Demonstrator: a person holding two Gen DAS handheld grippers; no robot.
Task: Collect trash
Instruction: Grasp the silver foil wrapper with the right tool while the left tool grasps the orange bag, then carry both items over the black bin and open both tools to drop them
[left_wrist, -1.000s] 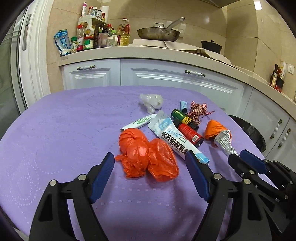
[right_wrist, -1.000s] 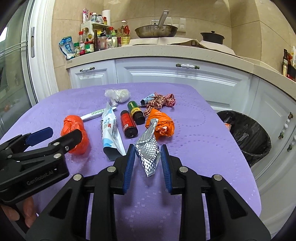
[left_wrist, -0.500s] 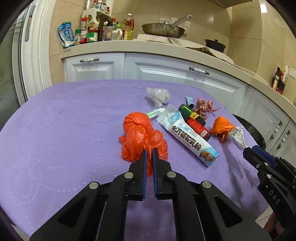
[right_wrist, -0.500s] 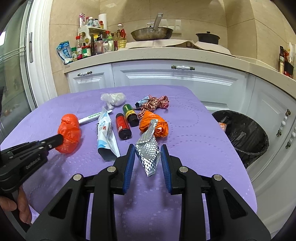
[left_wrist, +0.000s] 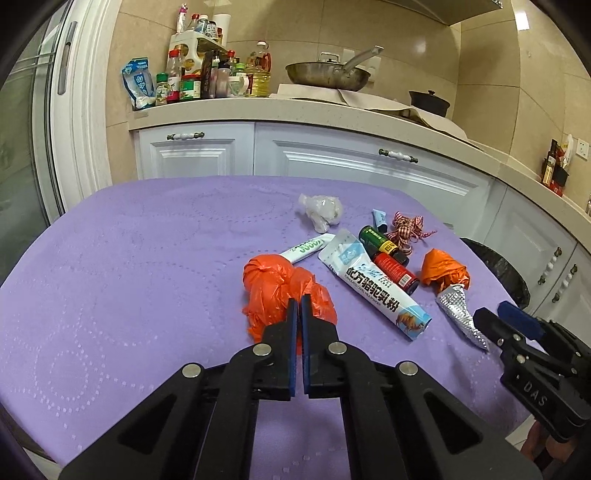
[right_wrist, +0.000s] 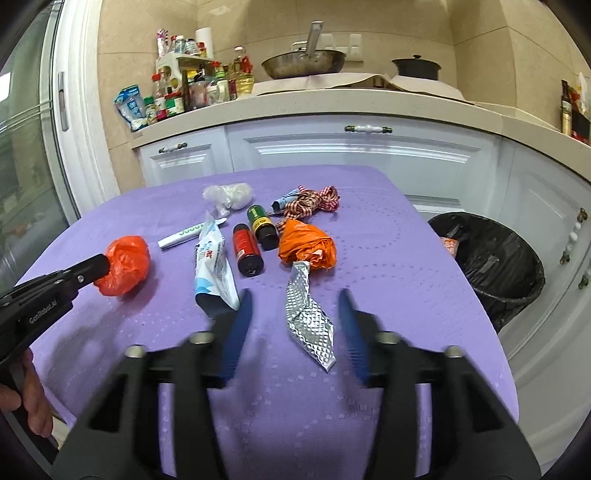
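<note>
My left gripper (left_wrist: 297, 306) is shut on a crumpled red-orange plastic bag (left_wrist: 275, 288), also in the right wrist view (right_wrist: 125, 264). My right gripper (right_wrist: 293, 314) is open, its blue pads either side of a silver foil wrapper (right_wrist: 308, 317) lying on the purple tablecloth (right_wrist: 388, 251). The foil (left_wrist: 460, 314) also shows in the left wrist view. A second orange bag (right_wrist: 308, 245) lies just beyond the foil. A black-lined trash bin (right_wrist: 491, 254) stands to the right of the table.
On the cloth lie a blue-white pouch (right_wrist: 214, 269), a red bottle (right_wrist: 246, 248), a green bottle (right_wrist: 261, 224), a white tube (right_wrist: 181, 234), a clear plastic wad (right_wrist: 229, 195) and a checked ribbon (right_wrist: 314, 197). White cabinets (right_wrist: 351, 151) and a cluttered counter stand behind.
My left gripper closed on the red-orange bag and still holds it. My right gripper, shut on the foil wrapper before, has opened and the foil lies on the cloth.
</note>
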